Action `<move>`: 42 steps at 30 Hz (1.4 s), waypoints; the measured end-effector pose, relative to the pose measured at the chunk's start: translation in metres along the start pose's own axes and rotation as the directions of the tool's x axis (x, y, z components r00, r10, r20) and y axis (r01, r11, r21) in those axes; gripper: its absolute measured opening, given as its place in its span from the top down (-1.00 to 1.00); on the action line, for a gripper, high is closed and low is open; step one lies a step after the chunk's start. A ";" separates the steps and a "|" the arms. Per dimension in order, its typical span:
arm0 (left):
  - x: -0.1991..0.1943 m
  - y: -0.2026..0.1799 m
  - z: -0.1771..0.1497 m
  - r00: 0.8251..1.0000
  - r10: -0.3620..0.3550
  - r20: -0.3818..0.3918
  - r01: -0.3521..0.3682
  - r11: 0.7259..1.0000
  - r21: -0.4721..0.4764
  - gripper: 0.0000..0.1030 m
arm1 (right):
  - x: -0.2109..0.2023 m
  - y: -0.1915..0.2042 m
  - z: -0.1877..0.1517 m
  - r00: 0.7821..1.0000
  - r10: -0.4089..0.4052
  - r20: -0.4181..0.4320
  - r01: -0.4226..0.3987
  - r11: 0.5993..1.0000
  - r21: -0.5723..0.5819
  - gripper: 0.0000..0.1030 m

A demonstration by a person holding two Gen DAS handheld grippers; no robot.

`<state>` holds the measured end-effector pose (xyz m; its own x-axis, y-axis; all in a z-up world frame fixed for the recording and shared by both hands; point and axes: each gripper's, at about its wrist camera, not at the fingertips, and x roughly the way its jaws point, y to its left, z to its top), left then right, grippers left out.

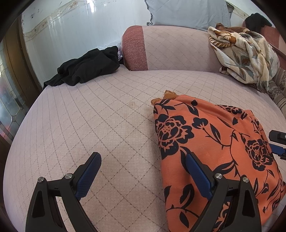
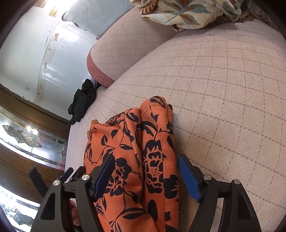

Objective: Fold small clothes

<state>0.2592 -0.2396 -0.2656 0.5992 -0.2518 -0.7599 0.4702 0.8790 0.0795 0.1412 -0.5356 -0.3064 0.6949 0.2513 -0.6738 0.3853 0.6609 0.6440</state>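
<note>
Left gripper [image 1: 143,176]: jaws wide apart, holding nothing, its right finger at the edge of the orange black-flowered garment [image 1: 214,142]. Right gripper [image 2: 146,178]: jaws spread wide astride the same garment, not clamped. The garment lies bunched into two long rolls on the pink quilted sofa seat [image 1: 89,116]; folding appears partly done, squaring remaining. At 10 o'clock, a crumpled black garment [image 1: 85,66] waits unfolded; at 1 o'clock, a cream leaf-patterned blanket [image 1: 244,53].

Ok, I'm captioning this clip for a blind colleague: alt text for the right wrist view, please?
An open right gripper straddles a bunched orange garment with black flowers on a pink quilted sofa seat. A black garment lies at the seat's far edge, and a floral blanket is heaped at top.
</note>
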 end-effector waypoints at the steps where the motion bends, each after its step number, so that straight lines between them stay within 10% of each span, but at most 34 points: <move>1: 0.000 0.001 0.000 1.000 -0.001 -0.001 0.001 1.000 -0.003 -0.85 | 0.001 0.000 0.000 1.000 -0.001 -0.002 0.001 1.000 -0.001 -0.47; 27: 0.002 0.003 0.002 1.000 -0.019 -0.015 0.019 1.000 -0.007 -0.85 | -0.001 -0.003 0.000 1.000 0.007 -0.007 -0.006 1.000 0.003 -0.48; 37: 0.006 0.015 0.004 0.969 -0.231 -0.084 0.229 0.973 -0.038 -0.85 | -0.009 -0.019 0.003 0.999 0.042 -0.009 -0.042 0.998 0.039 -0.48; 42: 0.009 0.017 0.003 0.921 -0.371 -0.116 0.364 0.928 -0.076 -0.85 | -0.016 -0.033 0.007 0.998 0.058 -0.006 -0.058 0.996 0.075 -0.48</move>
<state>0.2747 -0.2281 -0.2686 0.3024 -0.5109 -0.8047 0.6054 0.7550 -0.2519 0.1220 -0.5663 -0.3141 0.7127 0.2933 -0.6372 0.3891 0.5905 0.7070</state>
